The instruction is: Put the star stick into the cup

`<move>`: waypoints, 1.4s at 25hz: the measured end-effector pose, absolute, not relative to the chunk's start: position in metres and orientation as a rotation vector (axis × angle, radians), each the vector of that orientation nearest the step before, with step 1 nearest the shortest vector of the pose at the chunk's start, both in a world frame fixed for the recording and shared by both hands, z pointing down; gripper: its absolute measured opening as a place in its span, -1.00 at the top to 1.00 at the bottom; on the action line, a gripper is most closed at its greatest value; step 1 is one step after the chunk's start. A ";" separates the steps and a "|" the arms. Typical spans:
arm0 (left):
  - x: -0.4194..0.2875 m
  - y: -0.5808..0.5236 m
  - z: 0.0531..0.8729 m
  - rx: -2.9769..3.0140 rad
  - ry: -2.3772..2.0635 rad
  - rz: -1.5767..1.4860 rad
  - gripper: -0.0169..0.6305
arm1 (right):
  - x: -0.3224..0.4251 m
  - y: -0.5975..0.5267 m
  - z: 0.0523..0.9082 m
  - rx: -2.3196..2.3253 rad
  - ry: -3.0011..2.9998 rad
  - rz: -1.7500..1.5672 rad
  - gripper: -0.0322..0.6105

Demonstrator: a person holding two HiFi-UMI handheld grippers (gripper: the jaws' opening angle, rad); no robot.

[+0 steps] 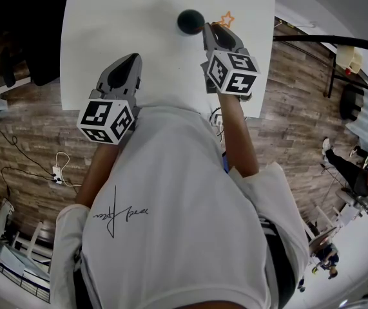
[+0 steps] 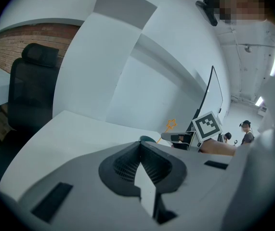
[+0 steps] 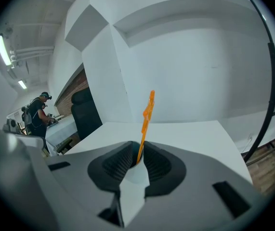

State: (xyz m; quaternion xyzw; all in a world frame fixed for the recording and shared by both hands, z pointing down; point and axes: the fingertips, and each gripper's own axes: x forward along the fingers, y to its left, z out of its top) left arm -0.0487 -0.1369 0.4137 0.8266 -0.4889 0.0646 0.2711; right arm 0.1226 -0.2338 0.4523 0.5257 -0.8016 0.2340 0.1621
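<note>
The orange star stick (image 3: pixel 147 117) stands upright between the jaws of my right gripper (image 3: pixel 137 152), which is shut on its lower end. From the head view, the star (image 1: pixel 226 19) sticks out just right of the dark round cup (image 1: pixel 191 21) on the white table (image 1: pixel 119 18), and the right gripper (image 1: pixel 209 28) is beside the cup's right rim. My left gripper (image 1: pixel 133 59) hovers over the table's near left part, shut with nothing in it. The left gripper view shows its closed jaws (image 2: pixel 140 146), the cup's rim (image 2: pixel 148 139) and the star (image 2: pixel 171 124) beyond.
A black office chair (image 2: pixel 29 95) stands at the table's left side. A black-framed board (image 3: pixel 271 81) leans at the right. People stand far off (image 3: pixel 36 112). Cables and a power strip (image 1: pixel 58 169) lie on the wooden floor.
</note>
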 end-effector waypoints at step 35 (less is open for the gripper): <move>-0.051 -0.132 0.400 2.273 -1.319 0.138 0.92 | 0.134 -0.203 0.435 1.516 -2.293 0.668 0.66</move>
